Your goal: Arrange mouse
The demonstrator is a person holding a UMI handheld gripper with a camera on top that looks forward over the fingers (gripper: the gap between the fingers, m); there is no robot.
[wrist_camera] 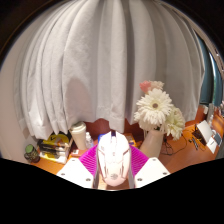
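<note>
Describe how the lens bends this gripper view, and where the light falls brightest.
Gripper view: strong fisheye distortion bows the curtain folds and the wooden table edge into curves. The brightest light comes through the curtain's middle, with soft shadows in its folds. The white mouse, held between the jaws, is pale and slightly washed out; the flowers look sharp.

I see a home room: white curtains behind a cluttered wooden bench with a vase of flowers.

Gripper fingers clamp white mouse before curtain
</note>
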